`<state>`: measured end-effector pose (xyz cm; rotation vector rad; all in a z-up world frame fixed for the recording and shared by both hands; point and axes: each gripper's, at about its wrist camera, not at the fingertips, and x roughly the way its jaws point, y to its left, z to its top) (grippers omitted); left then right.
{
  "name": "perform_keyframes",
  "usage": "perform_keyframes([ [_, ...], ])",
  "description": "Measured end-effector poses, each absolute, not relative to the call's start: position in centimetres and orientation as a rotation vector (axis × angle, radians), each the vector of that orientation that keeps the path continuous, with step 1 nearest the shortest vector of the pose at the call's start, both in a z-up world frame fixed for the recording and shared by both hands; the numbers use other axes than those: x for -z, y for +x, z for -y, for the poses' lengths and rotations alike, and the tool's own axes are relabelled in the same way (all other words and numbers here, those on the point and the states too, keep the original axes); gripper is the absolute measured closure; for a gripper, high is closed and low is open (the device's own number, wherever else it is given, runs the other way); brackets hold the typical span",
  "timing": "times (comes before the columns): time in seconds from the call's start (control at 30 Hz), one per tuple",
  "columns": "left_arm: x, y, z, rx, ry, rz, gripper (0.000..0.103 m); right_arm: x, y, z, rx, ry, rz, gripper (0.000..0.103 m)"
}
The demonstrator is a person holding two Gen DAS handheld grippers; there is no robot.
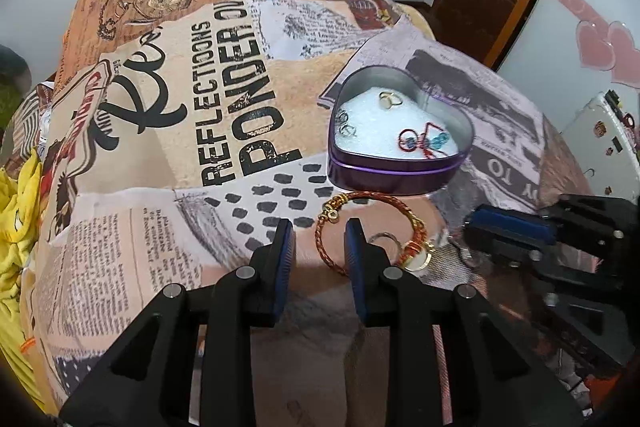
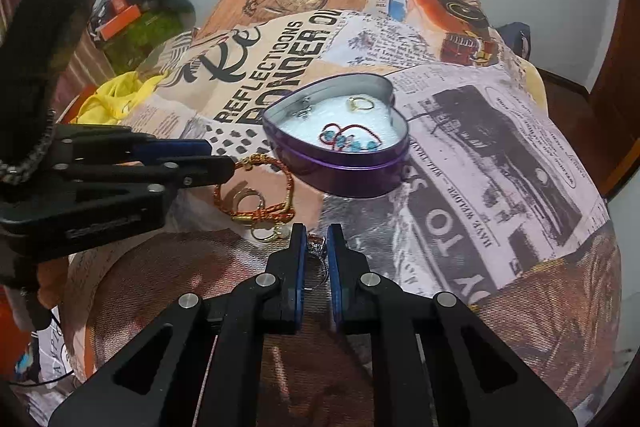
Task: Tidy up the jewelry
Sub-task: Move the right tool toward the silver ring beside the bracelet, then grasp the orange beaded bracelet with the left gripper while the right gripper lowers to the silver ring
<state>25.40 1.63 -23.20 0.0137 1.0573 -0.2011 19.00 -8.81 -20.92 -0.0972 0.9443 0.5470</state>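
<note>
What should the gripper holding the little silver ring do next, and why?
Probably lift the silver ring and carry it forward over the heart-shaped tin. The right gripper looks closed on it, and the tin, open just ahead, already holds other jewelry. The braided bangle lies outside, by the open left gripper.
</note>
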Motion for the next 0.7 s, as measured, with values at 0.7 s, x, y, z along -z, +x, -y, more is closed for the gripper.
perform_keyframes([
  [0.7, 24.7, 26.6, -1.5, 0.205, -0.029, -1.043, 0.093, 20.3, 19.5, 10.2, -0.527, -0.033, -0.962, 0.090],
])
